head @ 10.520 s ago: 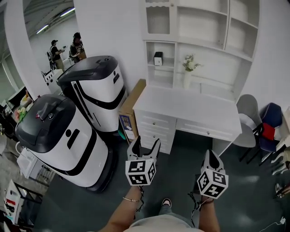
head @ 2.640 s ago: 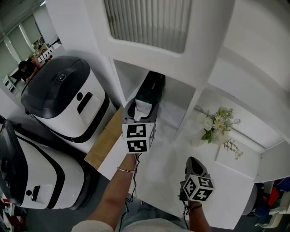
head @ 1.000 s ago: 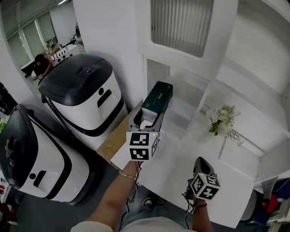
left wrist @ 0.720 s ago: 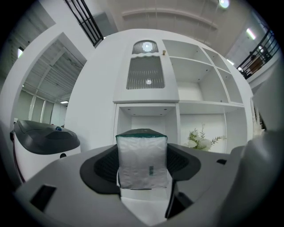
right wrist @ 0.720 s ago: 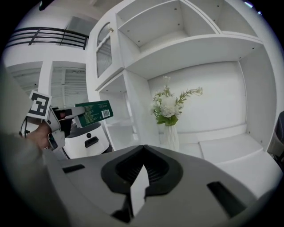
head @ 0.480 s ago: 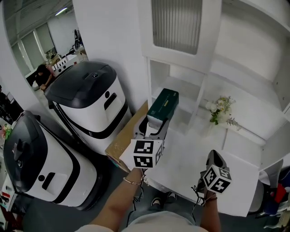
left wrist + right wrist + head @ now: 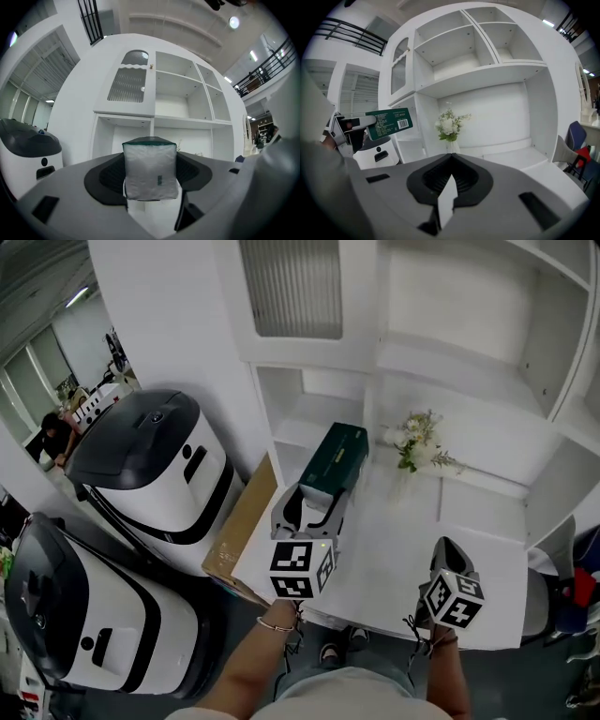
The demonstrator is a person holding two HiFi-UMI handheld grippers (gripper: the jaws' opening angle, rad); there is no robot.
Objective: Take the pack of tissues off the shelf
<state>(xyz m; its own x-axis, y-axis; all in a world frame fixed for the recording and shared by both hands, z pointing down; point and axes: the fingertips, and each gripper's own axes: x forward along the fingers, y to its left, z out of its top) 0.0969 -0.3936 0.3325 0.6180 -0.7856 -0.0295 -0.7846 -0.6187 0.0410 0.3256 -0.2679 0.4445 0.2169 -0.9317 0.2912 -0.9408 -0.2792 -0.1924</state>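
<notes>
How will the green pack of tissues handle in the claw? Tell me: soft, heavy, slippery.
Probably soft: the pack of tissues shows a wrinkled film end between the left claw's pads, so a hard squeeze may dent it. Likely light: held by one end, it juts out without sagging. The glossy wrap could slip.

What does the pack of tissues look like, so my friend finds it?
Find the big white shelf unit over the white desk. Just in front of its lower left cubby, the left gripper holds the pack of tissues in the air. It is the only dark green packet there.
</notes>
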